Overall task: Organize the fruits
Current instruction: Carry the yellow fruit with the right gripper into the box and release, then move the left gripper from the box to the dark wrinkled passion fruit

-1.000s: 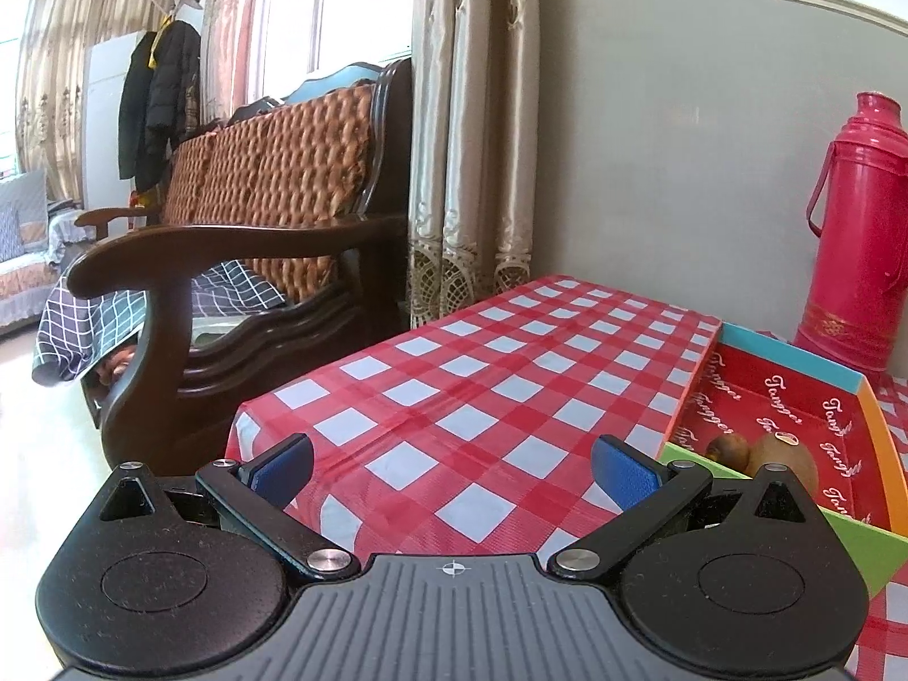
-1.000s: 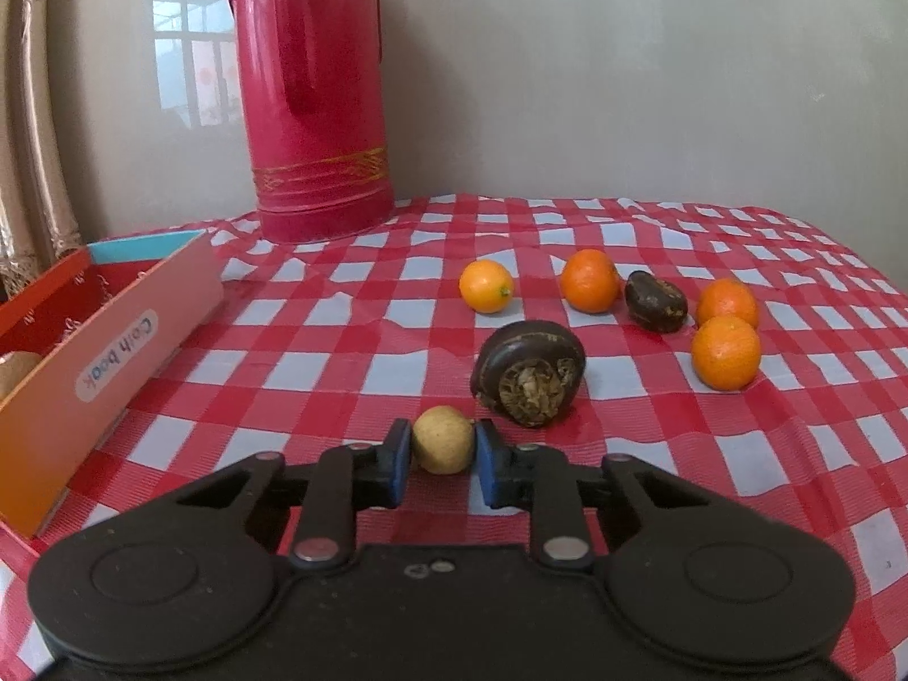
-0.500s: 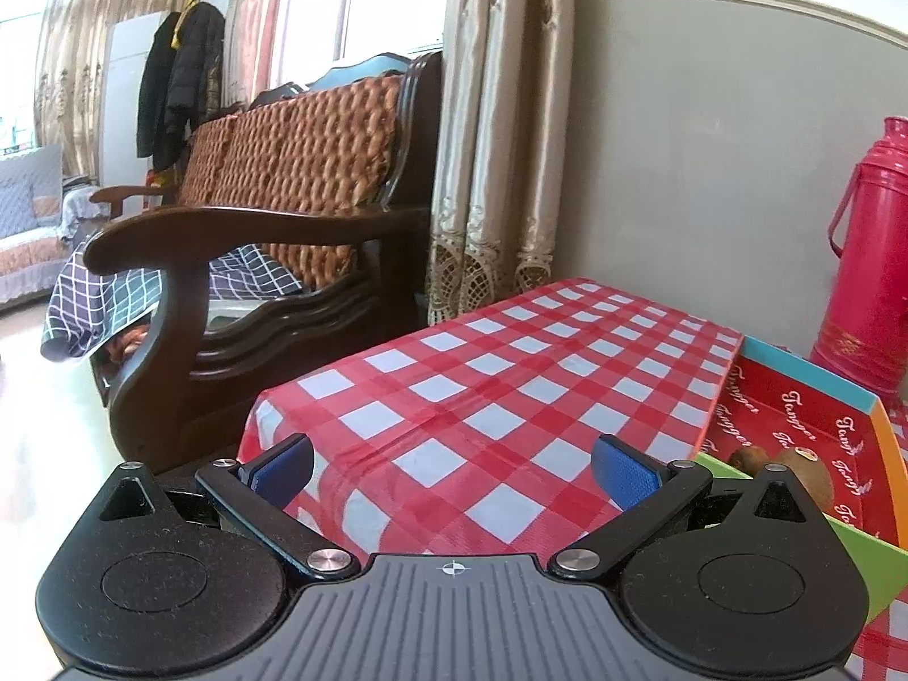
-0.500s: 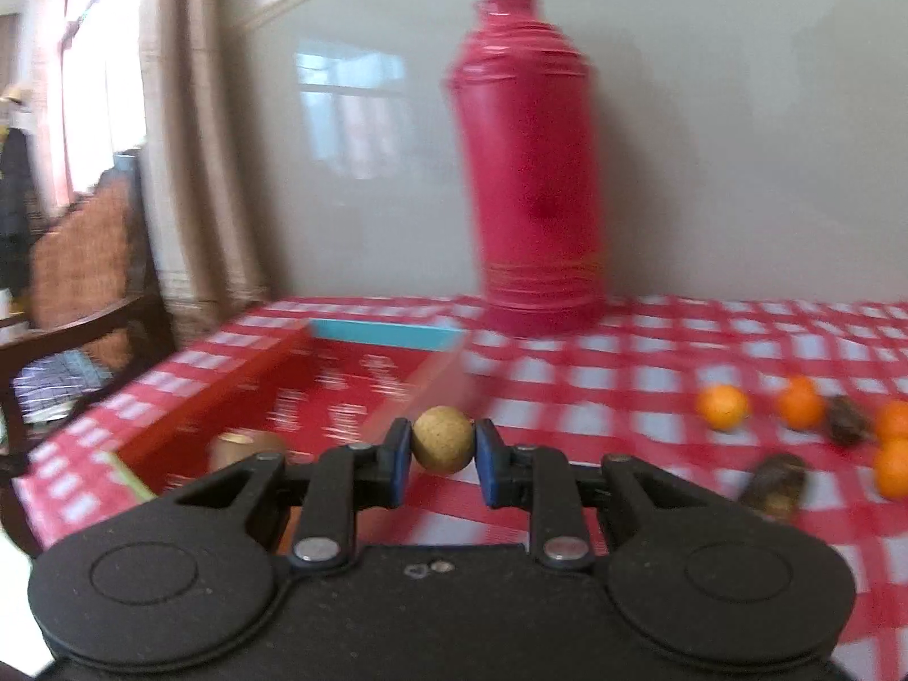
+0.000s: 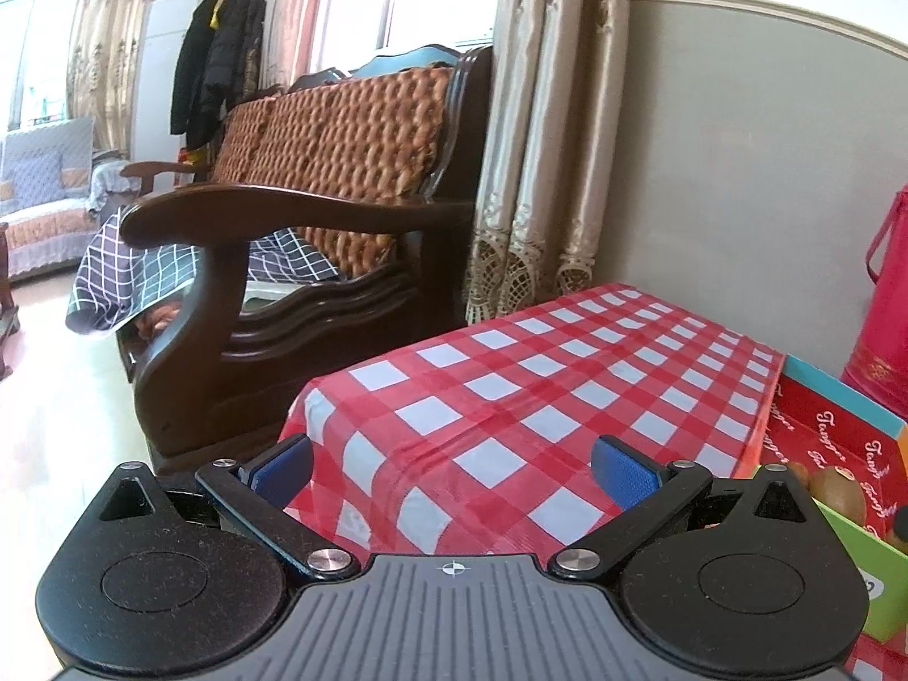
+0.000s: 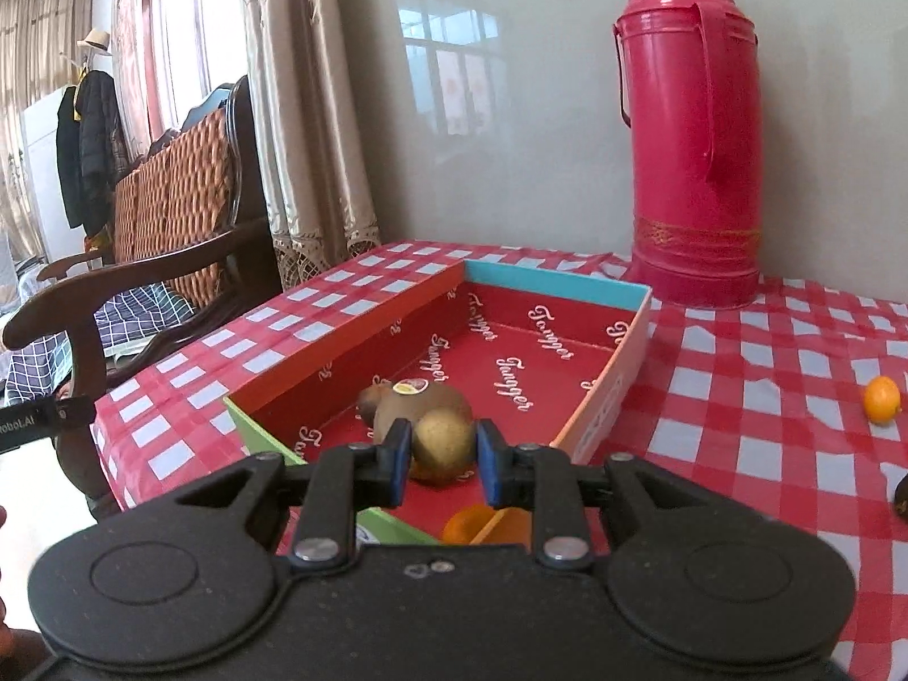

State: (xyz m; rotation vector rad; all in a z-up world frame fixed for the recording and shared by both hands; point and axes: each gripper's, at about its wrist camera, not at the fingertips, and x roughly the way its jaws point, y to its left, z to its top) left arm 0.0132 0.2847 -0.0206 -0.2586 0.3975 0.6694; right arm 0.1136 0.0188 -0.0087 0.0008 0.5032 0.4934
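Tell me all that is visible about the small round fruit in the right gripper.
The small round fruit is tan-yellow with a dull, finely speckled skin, about ball-shaped. The right gripper is shut on it: the blue pads press its two sides. It hangs above the near end of the red box, in front of the brown kiwi. Its underside is hidden.

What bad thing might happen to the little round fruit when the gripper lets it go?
1. The small round fruit, held in the right gripper, hangs over the box right by the kiwi. Dropped, it might bump the kiwi and bruise.
2. It is round, so it may roll toward the orange fruit in the near corner.
3. The left gripper is open and away from the box, so it likely can't steady it.
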